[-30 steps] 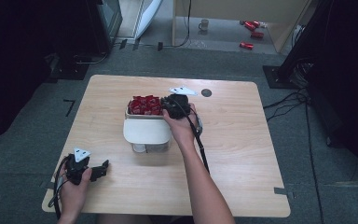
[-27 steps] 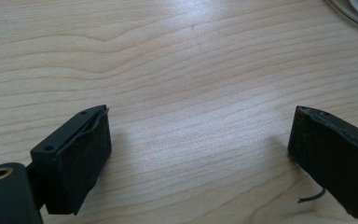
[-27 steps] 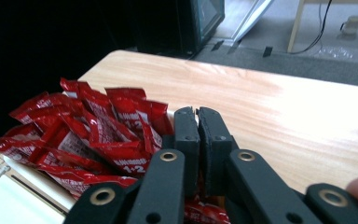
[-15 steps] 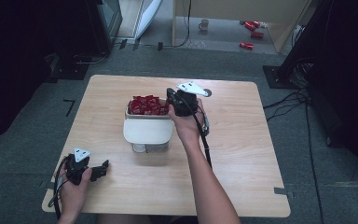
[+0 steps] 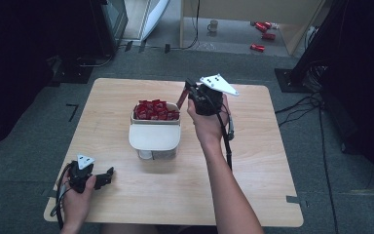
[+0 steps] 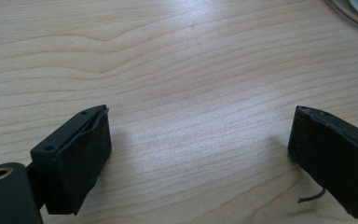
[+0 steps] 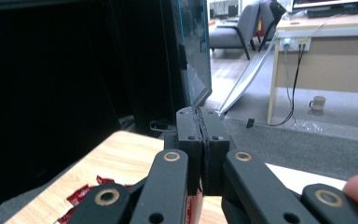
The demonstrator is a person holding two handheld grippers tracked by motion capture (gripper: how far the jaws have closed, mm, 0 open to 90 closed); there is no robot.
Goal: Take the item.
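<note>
A white container (image 5: 155,137) in the middle of the wooden table (image 5: 253,161) is heaped with red packets (image 5: 156,110). My right gripper (image 5: 189,84) is raised above the container's far right corner, tilted up and to the left. It is shut on one red packet (image 5: 181,98) that hangs below the jaws. In the right gripper view the right gripper (image 7: 203,112) has its jaws pressed together, with red packets (image 7: 81,196) low at the left. My left gripper (image 5: 108,174) rests open at the near left of the table. The left gripper (image 6: 198,154) has bare wood between its jaws.
Beyond the table's far edge are a dark cabinet (image 5: 97,24), a desk (image 5: 253,17), a mug (image 5: 213,25) and red cans (image 5: 262,34) on the floor. Cables (image 5: 316,102) run along the right side. Bare wood lies to the right of the container.
My right gripper has risen from the heap of packets and tipped upward, lifting one red packet clear of the container. The left gripper has not moved.
</note>
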